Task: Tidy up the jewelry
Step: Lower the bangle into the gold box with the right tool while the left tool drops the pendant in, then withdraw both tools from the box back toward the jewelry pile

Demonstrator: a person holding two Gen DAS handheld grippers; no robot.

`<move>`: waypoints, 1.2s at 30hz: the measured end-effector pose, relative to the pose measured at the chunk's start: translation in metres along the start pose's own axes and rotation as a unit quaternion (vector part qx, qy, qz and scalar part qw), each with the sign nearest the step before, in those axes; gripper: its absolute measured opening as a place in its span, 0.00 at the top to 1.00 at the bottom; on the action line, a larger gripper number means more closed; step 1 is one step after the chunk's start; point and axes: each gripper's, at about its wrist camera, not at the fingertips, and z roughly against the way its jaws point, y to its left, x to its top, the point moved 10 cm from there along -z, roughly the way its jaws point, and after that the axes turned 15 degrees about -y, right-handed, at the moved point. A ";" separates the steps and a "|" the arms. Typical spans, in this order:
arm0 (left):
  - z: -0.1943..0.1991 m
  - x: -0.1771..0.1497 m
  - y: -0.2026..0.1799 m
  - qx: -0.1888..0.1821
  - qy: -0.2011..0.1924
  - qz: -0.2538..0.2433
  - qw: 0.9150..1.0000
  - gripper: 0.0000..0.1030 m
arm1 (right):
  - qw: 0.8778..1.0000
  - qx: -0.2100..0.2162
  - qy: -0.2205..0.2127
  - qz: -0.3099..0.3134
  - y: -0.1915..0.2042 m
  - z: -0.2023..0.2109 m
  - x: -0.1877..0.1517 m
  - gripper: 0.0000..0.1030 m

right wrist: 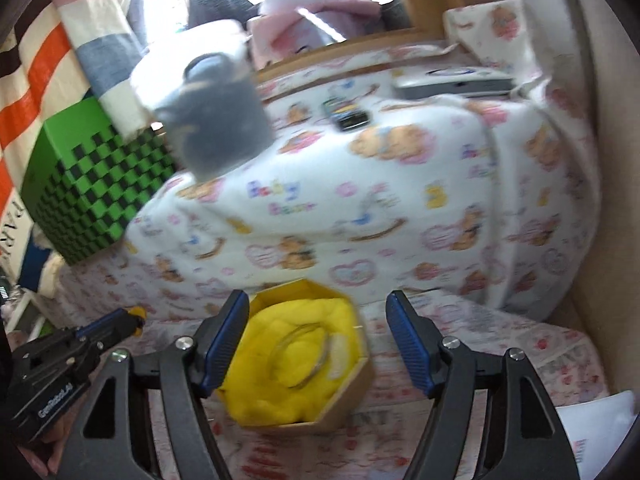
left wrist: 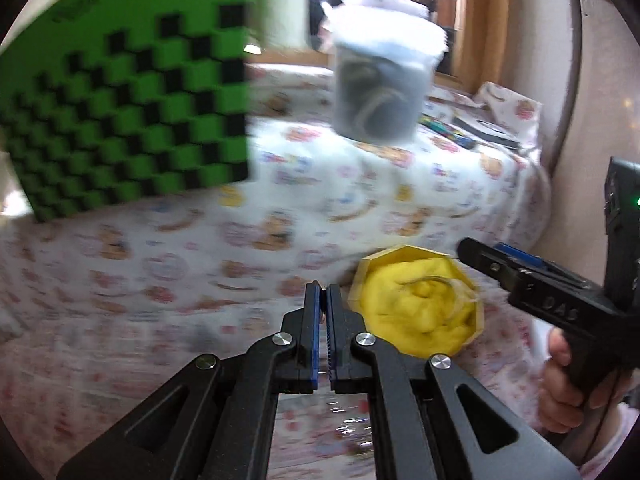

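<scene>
1. Ahead of the left wrist camera:
   - Left gripper (left wrist: 323,289) pressed together, blue pads meeting, nothing visible between them.
   - Yellow box (left wrist: 416,300) just right of those tips, on the printed blanket (left wrist: 180,264), lid off, yellow padding inside with a thin bangle (left wrist: 440,284) curled on top.
   - Right gripper (left wrist: 484,258) reaching in from the far right edge, one finger tip close to the box's right rim; a hand (left wrist: 568,392) gripping its handle lower down.
   - Clear tub (left wrist: 380,88) with bangles inside and a white lid, farther back on the raised, blanket-covered mound; green checked box (left wrist: 120,100) at the left. Both blurred.

2. Ahead of the right wrist camera:
   - Right gripper (right wrist: 318,340) spread wide, empty, pads clear of everything.
   - Yellow box (right wrist: 344,412) lying between the two fingers and slightly toward the left one, its near rim low in the frame; bangle (right wrist: 304,350) a flat ring with no real long axis, resting on the padding.
   - Left gripper (right wrist: 132,318) off to the lower left, closed, something small and yellow at its tip, too blurred to name.
   - Clear tub (right wrist: 216,132) well beyond the box, up and to the left.
   - Judged from both views: right gripper the better placed, already framing the box; a short drop forward probably enough to reach the bangle or the walls.
</scene>
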 end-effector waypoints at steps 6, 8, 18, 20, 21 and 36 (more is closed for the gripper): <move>-0.027 -0.013 -0.031 -0.058 0.044 0.049 0.996 0.98 | 0.999 -0.011 0.011 -0.038 -0.030 -0.001 0.002 0.30; -0.033 -0.017 -0.036 -0.073 0.054 0.069 0.994 0.98 | 0.999 -0.014 0.014 -0.045 -0.034 -0.003 0.001 0.30; -0.021 -0.011 -0.032 -0.058 0.033 0.043 0.997 0.90 | 0.997 -0.006 0.021 -0.074 -0.040 -0.002 0.000 0.26; -0.006 -0.004 -0.026 -0.043 0.016 0.025 0.999 0.90 | 0.998 -0.005 0.014 -0.064 -0.035 0.004 0.001 0.26; 0.000 0.000 -0.022 -0.033 0.007 0.017 0.999 0.87 | 0.998 -0.004 0.013 -0.063 -0.031 0.005 0.001 0.26; 0.110 0.017 0.042 0.077 -0.105 -0.017 0.991 0.41 | 0.998 0.019 0.053 -0.005 0.041 0.052 -0.015 0.25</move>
